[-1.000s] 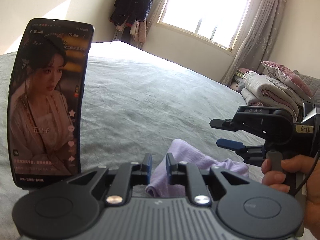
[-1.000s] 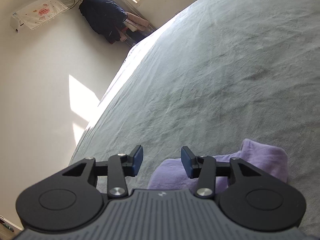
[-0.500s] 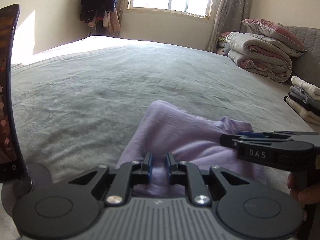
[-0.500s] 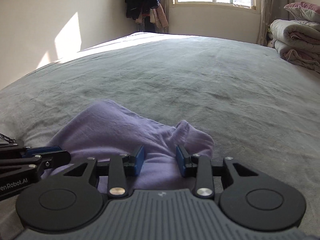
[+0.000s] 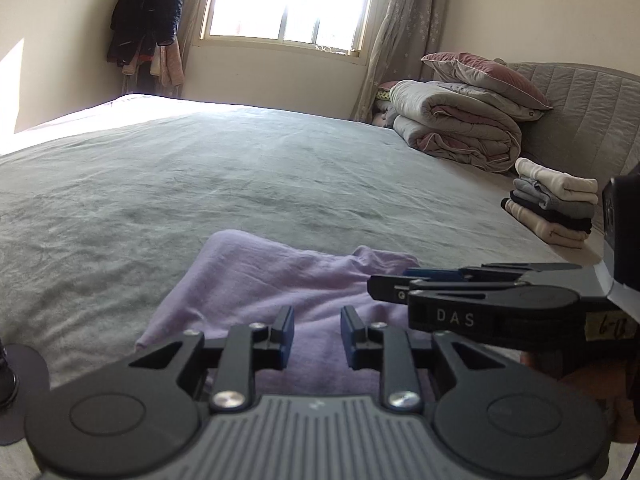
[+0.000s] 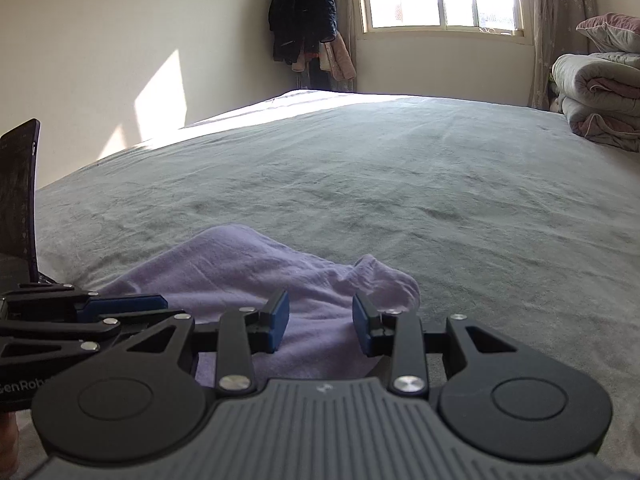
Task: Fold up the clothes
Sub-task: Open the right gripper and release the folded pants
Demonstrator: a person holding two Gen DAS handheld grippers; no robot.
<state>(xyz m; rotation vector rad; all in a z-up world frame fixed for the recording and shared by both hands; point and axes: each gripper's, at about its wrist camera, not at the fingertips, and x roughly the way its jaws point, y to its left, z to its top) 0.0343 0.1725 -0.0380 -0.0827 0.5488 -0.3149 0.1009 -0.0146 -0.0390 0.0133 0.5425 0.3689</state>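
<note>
left wrist view: the left claw (image 5: 316, 334) hangs low over a lilac garment (image 5: 280, 280) lying crumpled on the grey bed (image 5: 200, 168), its jaws opening with nothing pinched; the right claw (image 5: 404, 280) enters from the right. right wrist view: the right claw (image 6: 320, 320) is parted above the same garment (image 6: 240, 268), gripping nothing.

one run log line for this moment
garment: crumpled lilac cloth on grey bedspread | left gripper: opening, above cloth | right gripper: open, above cloth
</note>
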